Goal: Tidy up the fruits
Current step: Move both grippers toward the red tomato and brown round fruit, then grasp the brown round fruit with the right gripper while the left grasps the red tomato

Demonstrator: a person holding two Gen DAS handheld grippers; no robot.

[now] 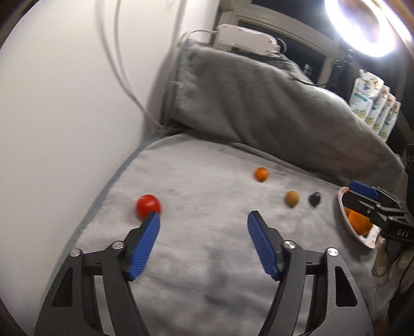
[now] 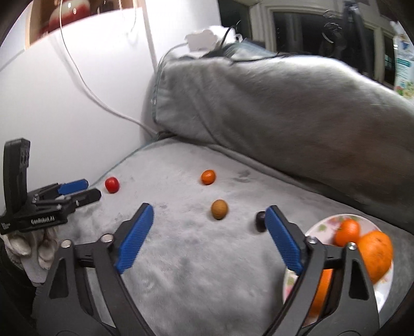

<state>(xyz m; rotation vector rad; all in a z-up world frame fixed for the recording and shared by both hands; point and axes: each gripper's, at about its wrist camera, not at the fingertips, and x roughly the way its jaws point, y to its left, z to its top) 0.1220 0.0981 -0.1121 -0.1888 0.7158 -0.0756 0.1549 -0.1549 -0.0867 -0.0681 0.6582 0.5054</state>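
Observation:
Four small fruits lie on a grey blanket [image 2: 194, 258]: a red tomato [image 1: 147, 206] [image 2: 112, 184], a small orange fruit [image 1: 261, 174] [image 2: 208, 176], a brown round fruit [image 1: 292, 198] [image 2: 219, 209] and a dark plum [image 1: 315, 199] [image 2: 260, 221]. A floral plate [image 2: 320, 228] [image 1: 344, 212] at the right holds several oranges [image 2: 375, 252]. My left gripper [image 1: 204, 215] is open and empty, its left finger just in front of the tomato. My right gripper [image 2: 209, 210] is open and empty, beside the plate; the plum touches its right fingertip in view.
A large grey cushion [image 1: 258, 103] rises behind the fruits. A white wall [image 1: 64, 103] with hanging cables stands at the left. Milk cartons [image 1: 372, 106] and a bright lamp [image 1: 362, 23] are at the far right.

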